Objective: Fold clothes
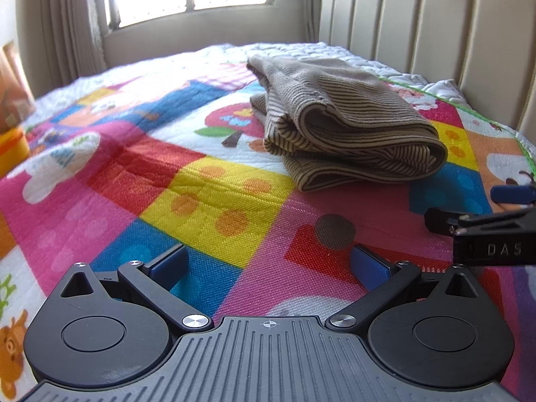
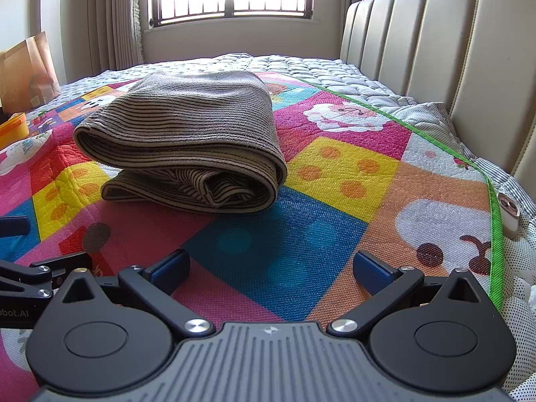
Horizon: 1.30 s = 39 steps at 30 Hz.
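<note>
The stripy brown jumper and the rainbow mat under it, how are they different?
The jumper is brown with thin dark stripes; the mat has bright squares and cartoon pictures. The jumper is folded into a thick bundle; the mat lies spread flat. Both are soft cloth on the bed.

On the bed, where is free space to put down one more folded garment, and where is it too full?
Free: the colourful mat between the folded striped garment and its green edge toward the headboard; also the wide patch left of the garment toward the window. Crowded: the near strip, where the open left gripper and right gripper sit side by side.
</note>
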Tool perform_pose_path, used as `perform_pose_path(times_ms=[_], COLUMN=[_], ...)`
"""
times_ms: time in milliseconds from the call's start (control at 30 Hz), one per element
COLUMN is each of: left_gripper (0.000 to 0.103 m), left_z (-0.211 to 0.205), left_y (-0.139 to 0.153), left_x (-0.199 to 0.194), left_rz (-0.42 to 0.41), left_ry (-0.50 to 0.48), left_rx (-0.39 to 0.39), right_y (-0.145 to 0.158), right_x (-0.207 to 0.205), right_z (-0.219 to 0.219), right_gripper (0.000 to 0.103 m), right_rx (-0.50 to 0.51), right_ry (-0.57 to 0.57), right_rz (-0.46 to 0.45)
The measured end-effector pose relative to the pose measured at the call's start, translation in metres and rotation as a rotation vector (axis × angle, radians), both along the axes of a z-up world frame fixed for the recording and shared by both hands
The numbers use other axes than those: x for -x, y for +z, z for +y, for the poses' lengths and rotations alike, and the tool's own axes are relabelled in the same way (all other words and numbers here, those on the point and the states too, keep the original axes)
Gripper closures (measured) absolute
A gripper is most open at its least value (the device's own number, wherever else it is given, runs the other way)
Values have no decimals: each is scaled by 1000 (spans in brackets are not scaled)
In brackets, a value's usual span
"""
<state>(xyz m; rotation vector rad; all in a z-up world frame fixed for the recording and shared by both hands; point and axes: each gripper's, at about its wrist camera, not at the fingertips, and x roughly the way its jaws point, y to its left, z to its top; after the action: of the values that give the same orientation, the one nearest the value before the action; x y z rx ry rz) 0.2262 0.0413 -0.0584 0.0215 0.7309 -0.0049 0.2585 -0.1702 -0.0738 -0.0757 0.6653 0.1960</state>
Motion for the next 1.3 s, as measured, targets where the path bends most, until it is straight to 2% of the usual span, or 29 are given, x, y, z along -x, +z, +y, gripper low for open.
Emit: perform_pose_path(times_ms=[67, 133, 233, 400, 467, 633, 800, 867, 967, 1100, 1300], left_gripper=[0, 0, 0, 0, 0, 0, 0, 0, 0, 0, 0], left_z=[1, -4, -10, 4, 4, -7, -5, -10, -13, -7, -10], left_y=[4, 6, 3, 4, 5, 3, 0, 0, 1, 2, 1], left_x=[-2, -1, 3, 7, 5, 2, 7, 6, 10, 18, 17], left_rz=[45, 68, 43, -4, -8, 11, -30, -18, -8, -29, -33], left_ry=[31, 65, 89, 111, 129, 108, 125, 113, 90, 84, 88], left_rx=[29, 22, -3, 99, 116, 35, 55, 15, -6, 42, 25], right_y=[0, 0, 0, 0, 0, 0, -1, -1, -1, -1, -1], right_x=[0, 0, 0, 1, 0, 0, 0, 0, 0, 0, -1], right_z=[0, 0, 0, 0, 0, 0, 0, 0, 0, 0, -1], right_gripper=[0, 0, 0, 0, 0, 0, 0, 0, 0, 0, 0], right_rx=[0, 0, 0, -3, -4, -3, -3, -3, 1, -1, -1], right_ry=[0, 0, -1, 0, 0, 0, 0, 0, 0, 1, 1], right_rz=[0, 0, 0, 0, 0, 0, 0, 0, 0, 0, 0])
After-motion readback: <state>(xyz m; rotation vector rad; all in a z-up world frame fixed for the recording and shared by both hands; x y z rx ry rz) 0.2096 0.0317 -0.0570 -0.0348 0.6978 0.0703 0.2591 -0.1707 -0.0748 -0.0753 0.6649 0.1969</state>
